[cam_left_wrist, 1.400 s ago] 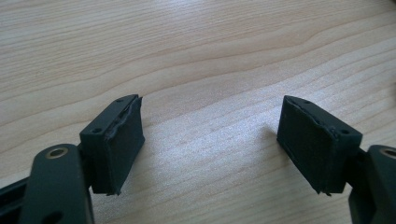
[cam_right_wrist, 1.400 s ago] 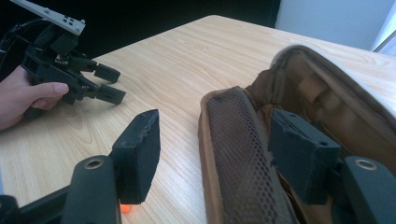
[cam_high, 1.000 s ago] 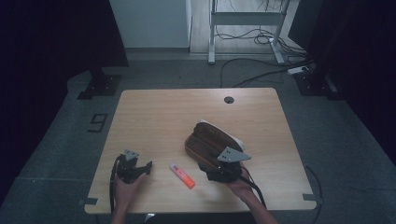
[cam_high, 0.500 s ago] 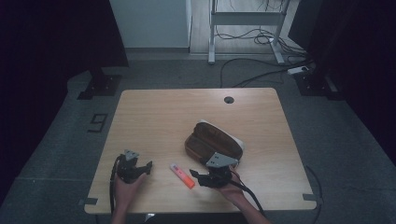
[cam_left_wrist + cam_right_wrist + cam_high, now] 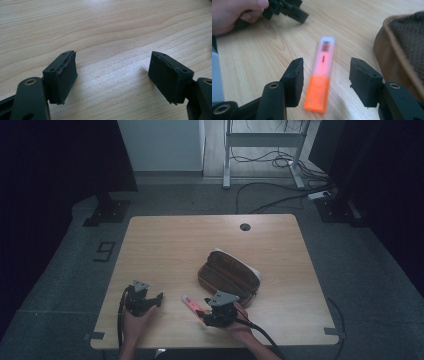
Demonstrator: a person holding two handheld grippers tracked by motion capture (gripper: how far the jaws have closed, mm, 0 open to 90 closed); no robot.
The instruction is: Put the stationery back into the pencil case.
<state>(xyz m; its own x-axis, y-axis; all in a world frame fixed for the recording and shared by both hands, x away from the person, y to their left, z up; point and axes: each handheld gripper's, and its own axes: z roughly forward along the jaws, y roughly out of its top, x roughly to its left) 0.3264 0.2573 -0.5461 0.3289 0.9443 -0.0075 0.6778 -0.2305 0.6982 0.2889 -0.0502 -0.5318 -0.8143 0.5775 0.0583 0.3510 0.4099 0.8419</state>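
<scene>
A dim room with dark curtains and loose cables on the floor surrounds a pale wooden table (image 5: 165, 240). At its near left edge the left gripper (image 5: 150, 301) rests low in the person's hand, jaws spread wide over bare wood with nothing between them, pointing toward the middle of the table.

Moving right, an orange highlighter (image 5: 192, 306) lies flat on the table, its clear cap end pointing away from the person. The right gripper (image 5: 201, 316) is tilted down over it; in the right gripper view the highlighter (image 5: 321, 83) lies between the two jaws, closer to the left one, and neither pad touches it yet. The jaws have just been closing, so this looks like the last moment before a pinch. They stand released for now, half narrowed.

Just right of that sits a brown pouch (image 5: 227, 276), close to the outer jaw.

My worry is the off-centre line-up: if the nearer pad meets the pen first, it may shove or roll it sideways rather than clamp it. The other jaw could also snag the pouch's edge, since little room is left there. A grip only on the orange end might let the pen pivot when lifted.
</scene>
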